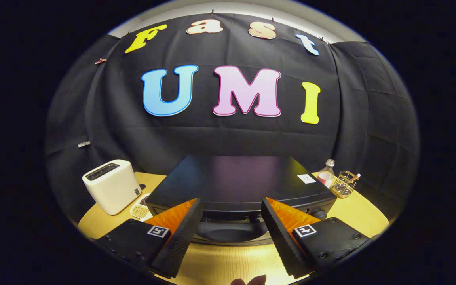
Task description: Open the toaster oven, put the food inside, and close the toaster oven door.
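The gripper point(232, 221) hangs with its fingers spread wide and grasping nothing; the black toaster oven point(236, 182) sits on the wooden table point(228, 261) just ahead of them, its door handle point(232, 231) lying in the gap between the fingertips; a white toaster point(111, 185) and a small dish of food point(141, 208) stand left of the oven; a bottle point(327, 173) and a wire basket point(344, 184) stand to its right.

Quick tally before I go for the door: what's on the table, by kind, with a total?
Toaster ovens: 1, black toaster oven, door shut, just ahead of the open hand-held gripper
Toasters: 1, white toaster
Dishes: 1, small dish of food beside the white toaster
Bottles: 1, clear bottle
Baskets: 1, gold wire basket
Total: 5
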`<state>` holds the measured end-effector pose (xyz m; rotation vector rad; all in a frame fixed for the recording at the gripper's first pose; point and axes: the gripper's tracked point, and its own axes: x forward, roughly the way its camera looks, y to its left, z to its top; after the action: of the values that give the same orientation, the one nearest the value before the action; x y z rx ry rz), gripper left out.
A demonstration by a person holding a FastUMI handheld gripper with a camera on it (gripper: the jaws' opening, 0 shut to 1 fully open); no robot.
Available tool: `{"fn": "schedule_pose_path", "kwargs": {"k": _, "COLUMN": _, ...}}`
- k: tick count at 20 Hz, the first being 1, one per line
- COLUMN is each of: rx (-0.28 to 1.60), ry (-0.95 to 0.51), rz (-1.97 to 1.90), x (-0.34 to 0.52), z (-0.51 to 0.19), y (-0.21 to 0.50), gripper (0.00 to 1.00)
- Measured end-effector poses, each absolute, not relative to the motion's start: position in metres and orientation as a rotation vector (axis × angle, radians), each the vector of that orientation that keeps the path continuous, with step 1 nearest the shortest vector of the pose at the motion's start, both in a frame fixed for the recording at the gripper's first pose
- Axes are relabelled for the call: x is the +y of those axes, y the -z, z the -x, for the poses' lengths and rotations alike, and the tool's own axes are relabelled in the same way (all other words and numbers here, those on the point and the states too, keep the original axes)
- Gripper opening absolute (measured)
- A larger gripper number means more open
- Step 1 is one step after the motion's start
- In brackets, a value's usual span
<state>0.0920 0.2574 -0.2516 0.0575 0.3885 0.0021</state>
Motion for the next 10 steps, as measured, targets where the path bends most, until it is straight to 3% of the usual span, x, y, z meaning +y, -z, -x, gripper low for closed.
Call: {"fn": "schedule_pose_path", "kwargs": {"k": 10, "rx": 0.397, "ry": 0.001, "rz": -0.088, "x": 0.259, "z": -0.065, "y": 0.267, "gripper": 0.99}}
